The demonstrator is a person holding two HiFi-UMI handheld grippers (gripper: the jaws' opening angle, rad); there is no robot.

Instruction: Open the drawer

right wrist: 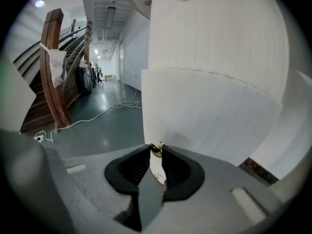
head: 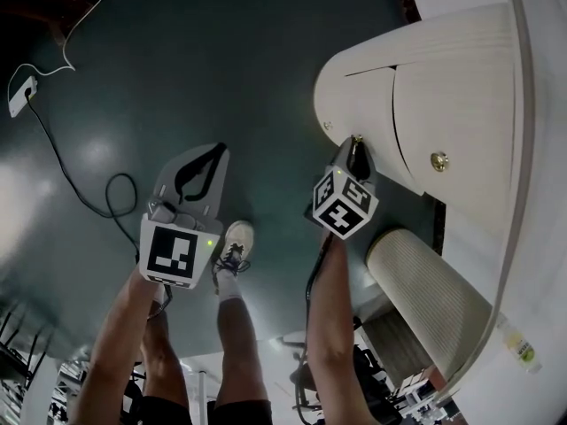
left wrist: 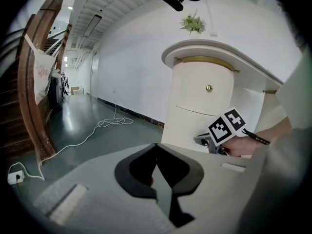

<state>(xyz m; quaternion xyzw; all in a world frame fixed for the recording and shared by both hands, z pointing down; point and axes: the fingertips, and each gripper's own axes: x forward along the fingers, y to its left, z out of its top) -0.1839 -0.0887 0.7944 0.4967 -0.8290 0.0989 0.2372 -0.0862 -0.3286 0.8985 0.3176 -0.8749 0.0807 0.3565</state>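
Observation:
A white curved cabinet (head: 461,87) stands at the right, and its upper drawer carries a brass knob (head: 438,160). My right gripper (head: 356,144) is at the lower drawer (head: 363,96). In the right gripper view its jaws (right wrist: 156,150) are shut on that drawer's small brass knob (right wrist: 156,149). The lower drawer front (right wrist: 209,116) seems to stand slightly forward of the front above it. My left gripper (head: 218,150) hangs over the floor to the left, apart from the cabinet. Its fingertips (left wrist: 156,148) meet with nothing between them.
A white cable (head: 62,25) and a black cable (head: 62,162) run over the dark green floor (head: 221,51), with a plug block (head: 21,96) at the left. A ribbed cream column (head: 425,299) stands beside the cabinet. The person's shoe (head: 236,241) is below. A wooden staircase (left wrist: 34,82) rises at the far left.

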